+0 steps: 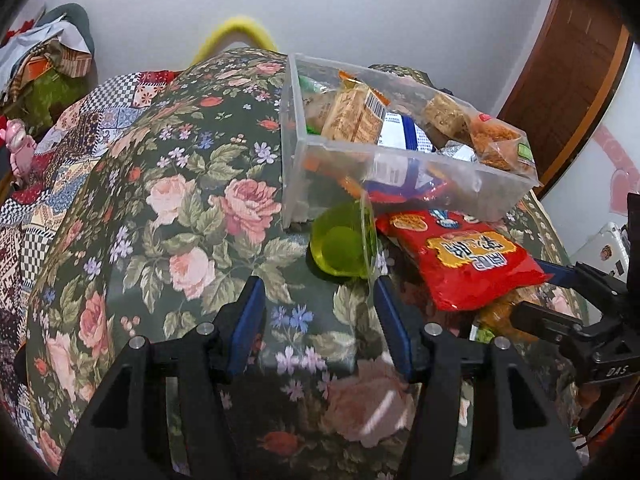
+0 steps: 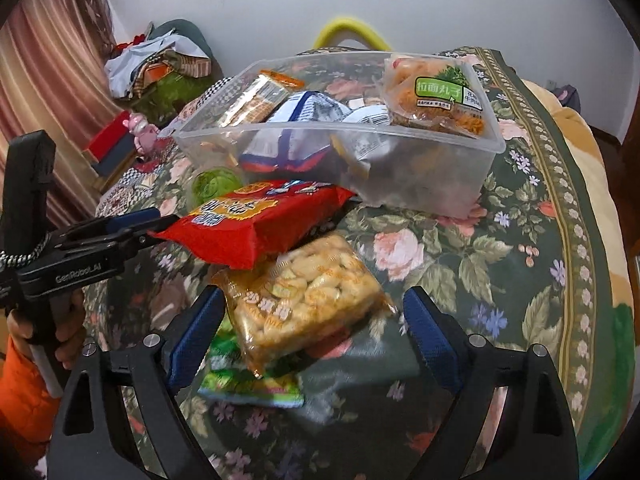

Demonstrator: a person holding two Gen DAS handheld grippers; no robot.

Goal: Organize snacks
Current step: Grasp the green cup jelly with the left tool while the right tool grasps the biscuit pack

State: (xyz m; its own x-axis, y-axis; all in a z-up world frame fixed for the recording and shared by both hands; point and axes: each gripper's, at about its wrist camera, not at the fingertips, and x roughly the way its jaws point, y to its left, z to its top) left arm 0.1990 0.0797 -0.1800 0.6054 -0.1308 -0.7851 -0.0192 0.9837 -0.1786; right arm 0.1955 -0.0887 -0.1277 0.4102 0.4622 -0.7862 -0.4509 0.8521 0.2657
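A clear plastic box (image 1: 304, 168) holds several snack packets on the floral cloth. Just ahead of my left gripper (image 1: 318, 292) a green jelly cup (image 1: 340, 246) lies tipped on its side; the jaws stand open with only cloth between them. A red packet (image 1: 468, 260) leans beside the cup, under the box's front edge. My right gripper (image 2: 314, 296) is open wide around a clear bag of yellow biscuits (image 2: 308, 304), its pads apart from the bag. The bag rests on a green packet (image 2: 256, 384) and under the red packet (image 2: 256, 220). The left gripper (image 2: 156, 226) reaches in from the left.
A floral cloth (image 2: 500, 260) covers the rounded surface and drops away at its right edge. A pile of clothes (image 2: 160, 60), a pink toy (image 2: 142, 130) and a curtain (image 2: 48, 92) lie at the back left. A hand in an orange sleeve (image 2: 24, 380) holds the left gripper.
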